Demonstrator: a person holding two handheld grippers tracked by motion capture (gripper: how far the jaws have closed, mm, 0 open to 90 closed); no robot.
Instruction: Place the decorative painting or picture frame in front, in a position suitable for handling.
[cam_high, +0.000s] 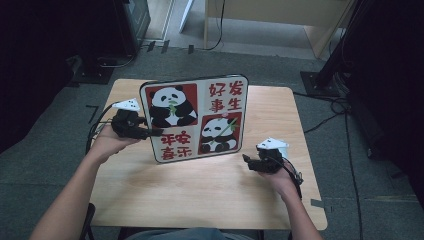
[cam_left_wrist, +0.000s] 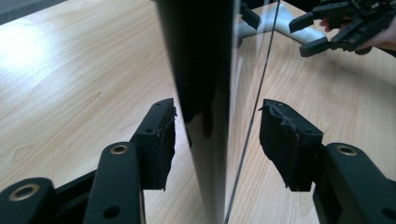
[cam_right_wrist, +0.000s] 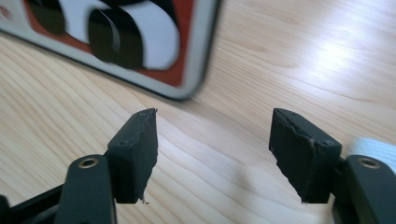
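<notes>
A flat board with two panda pictures and red Chinese characters (cam_high: 195, 117) stands tilted on its lower edge on the wooden table (cam_high: 200, 195). My left gripper (cam_high: 155, 132) is at the board's left edge. In the left gripper view its jaws (cam_left_wrist: 217, 135) straddle the dark, glossy edge of the board (cam_left_wrist: 205, 70), with a gap on each side between pad and board. My right gripper (cam_high: 247, 160) hovers low over the table off the board's lower right corner. It is open with nothing between its pads (cam_right_wrist: 212, 140), and the board's rounded corner (cam_right_wrist: 140, 37) lies just ahead of it.
The table's front half (cam_high: 210, 200) is bare wood. Around the table is grey carpet with cables (cam_high: 330, 107) at the right, dark equipment stands (cam_high: 95, 72) at the back left and right, and light wooden furniture (cam_high: 280, 15) at the back.
</notes>
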